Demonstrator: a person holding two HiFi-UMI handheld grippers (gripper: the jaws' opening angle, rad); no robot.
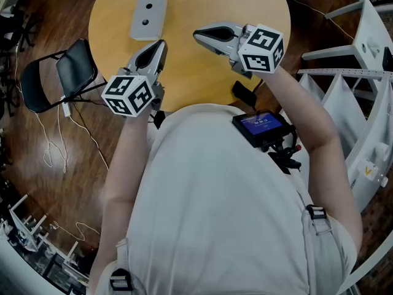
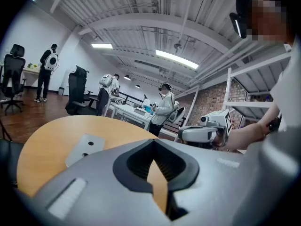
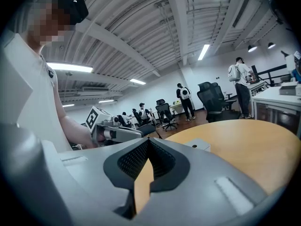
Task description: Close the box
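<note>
The box (image 1: 148, 16) is a flat grey case with two small holes in its lid, lying closed-looking on the far left of the round wooden table (image 1: 196, 72). It also shows as the box (image 2: 84, 147) ahead of the left jaws and as the box (image 3: 195, 146) beyond the right jaws. My left gripper (image 1: 158, 45) hovers over the table's near left, a short way behind the box, shut with nothing in it. My right gripper (image 1: 198, 35) hangs to the box's right, pointing left, also shut and empty. Each gripper sees the other: right gripper (image 2: 204, 133), left gripper (image 3: 117, 133).
A black folding chair (image 1: 58, 75) stands left of the table. White shelving (image 1: 362, 72) runs along the right. A small black object (image 1: 245, 93) lies at the table's near edge. A screen device (image 1: 264, 128) hangs on the person's chest. People and office chairs stand far behind.
</note>
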